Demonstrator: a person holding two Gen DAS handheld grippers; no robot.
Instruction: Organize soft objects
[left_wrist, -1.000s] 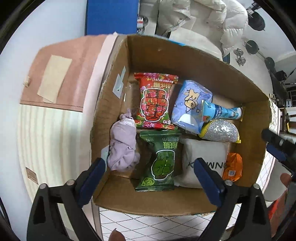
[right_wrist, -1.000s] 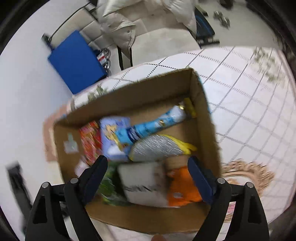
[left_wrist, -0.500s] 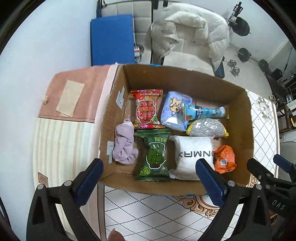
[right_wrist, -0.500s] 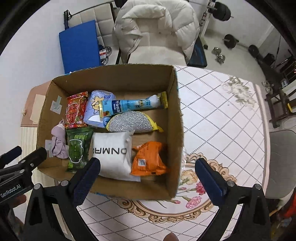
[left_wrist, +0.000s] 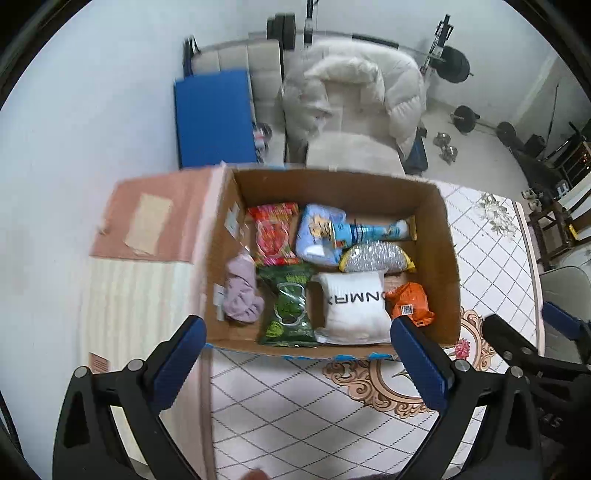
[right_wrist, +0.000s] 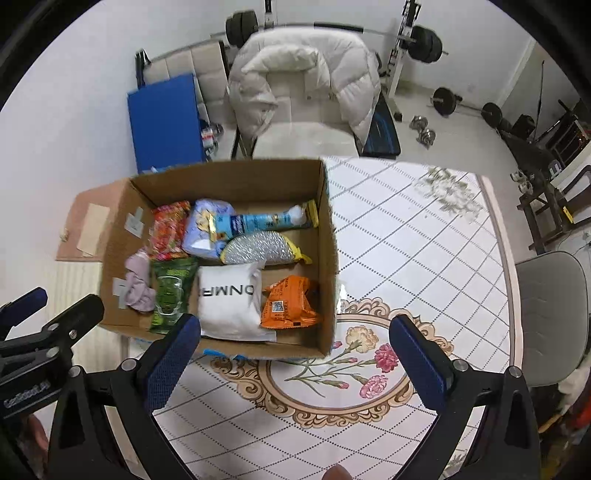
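An open cardboard box (left_wrist: 448, 258) (right_wrist: 330, 258) stands on the tiled table. It holds a lilac cloth (left_wrist: 242, 291) (right_wrist: 136, 284), a green packet (left_wrist: 290, 310) (right_wrist: 170, 291), a red packet (left_wrist: 273, 234), a white pouch (left_wrist: 354, 308) (right_wrist: 229, 299), an orange packet (left_wrist: 410, 304) (right_wrist: 288, 302), a silver pack (left_wrist: 375, 254), a pale blue pack (left_wrist: 317, 232) and a blue tube (left_wrist: 373, 230). My left gripper (left_wrist: 295, 363) is open and empty, above the box's near edge. My right gripper (right_wrist: 295, 362) is open and empty, also near that edge.
The table (right_wrist: 406, 258) has a floral medallion (right_wrist: 351, 369) in front of the box. A white padded chair (right_wrist: 306, 96) and a blue panel (right_wrist: 166, 122) stand behind. A grey chair (right_wrist: 550, 314) is at the right. A pink board (left_wrist: 155, 218) lies left of the box.
Both grippers have pulled back and up from the box, so it looks smaller and farther. Both stay open and empty. The items in the box have not moved.
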